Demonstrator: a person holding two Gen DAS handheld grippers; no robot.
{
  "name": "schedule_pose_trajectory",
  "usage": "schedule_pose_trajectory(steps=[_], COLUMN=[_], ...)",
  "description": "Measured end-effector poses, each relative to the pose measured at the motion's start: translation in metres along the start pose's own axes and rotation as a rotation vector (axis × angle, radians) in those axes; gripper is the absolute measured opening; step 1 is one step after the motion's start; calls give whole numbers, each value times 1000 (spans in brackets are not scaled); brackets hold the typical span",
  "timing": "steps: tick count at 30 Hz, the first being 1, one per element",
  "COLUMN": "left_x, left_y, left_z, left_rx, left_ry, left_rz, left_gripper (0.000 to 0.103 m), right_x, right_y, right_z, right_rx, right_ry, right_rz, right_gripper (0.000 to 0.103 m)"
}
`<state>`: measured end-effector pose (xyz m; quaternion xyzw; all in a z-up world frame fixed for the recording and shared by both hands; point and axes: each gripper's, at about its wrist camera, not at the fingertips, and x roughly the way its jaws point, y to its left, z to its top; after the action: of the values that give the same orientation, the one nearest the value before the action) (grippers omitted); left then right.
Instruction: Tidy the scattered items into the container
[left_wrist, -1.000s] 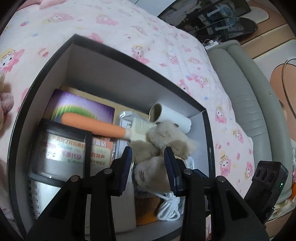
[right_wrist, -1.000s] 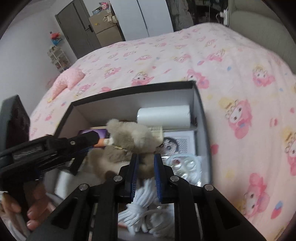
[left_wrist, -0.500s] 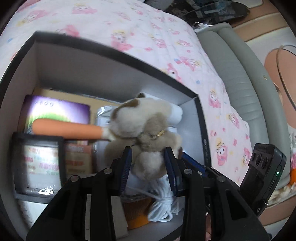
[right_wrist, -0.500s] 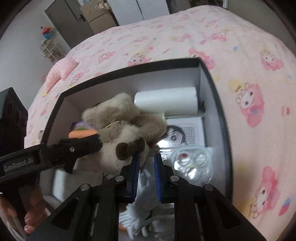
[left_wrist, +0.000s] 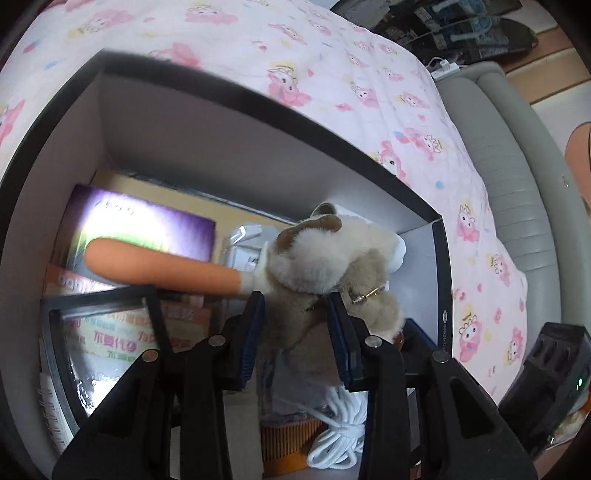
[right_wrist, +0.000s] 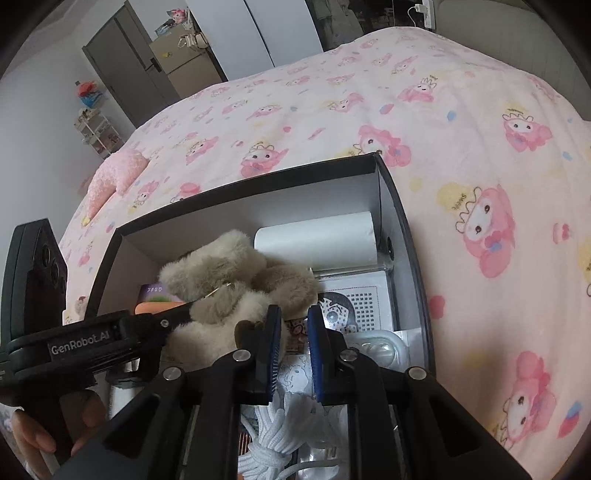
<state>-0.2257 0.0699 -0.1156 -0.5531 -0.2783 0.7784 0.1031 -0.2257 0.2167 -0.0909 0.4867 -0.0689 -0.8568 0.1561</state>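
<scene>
A beige plush bear (left_wrist: 325, 258) lies inside the black-rimmed box (left_wrist: 258, 99) on the bed, on top of the other items. My left gripper (left_wrist: 295, 317) has its jaws around the bear's lower body and grips it. In the right wrist view the bear (right_wrist: 229, 288) sits left of my right gripper (right_wrist: 293, 325), whose jaws stand slightly apart and empty over a white rope bundle (right_wrist: 280, 435). The left gripper's arm (right_wrist: 110, 336) reaches in from the left.
The box (right_wrist: 391, 206) holds a white paper roll (right_wrist: 317, 240), an orange-handled brush (left_wrist: 159, 266), a purple box (left_wrist: 147, 225), packets and a clear case (right_wrist: 380, 347). A pink patterned bedspread (right_wrist: 461, 147) surrounds it. A pink pillow (right_wrist: 114, 173) lies far left.
The bear has been lowered and shifted in the box, held by the left gripper. The right gripper's jaws have opened slightly and let go of the bear.
</scene>
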Motion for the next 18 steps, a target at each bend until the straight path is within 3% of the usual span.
schedule_pose_trajectory(steps=[4,7,9,12,15,18], left_x=[8,16,4,-16,-8,0], left_y=[-10,-11,-6,4,8,0], left_z=[7,3,-1,-12,-15,-15], left_rx=[26,19,-11,-43,-58,-30], left_ry=[42,88,24,-70,-20,4], left_rz=[-25,-95,-106,-86,-122,-110], left_gripper=[32,33,33,33,33,32], right_x=[-6,-12,-20,-31,-26,-14], right_y=[-2,-7,-12,-16,-11,-5], right_z=[-1,-1,-2,-4,-6,-7], right_rx=[-17,2,16,38,24,13], right_ry=[5,-32,-64,-97,-64,-35], right_rz=[-12,-55,-76,-14,96,71], right_gripper=[9,7,7,7,7,8])
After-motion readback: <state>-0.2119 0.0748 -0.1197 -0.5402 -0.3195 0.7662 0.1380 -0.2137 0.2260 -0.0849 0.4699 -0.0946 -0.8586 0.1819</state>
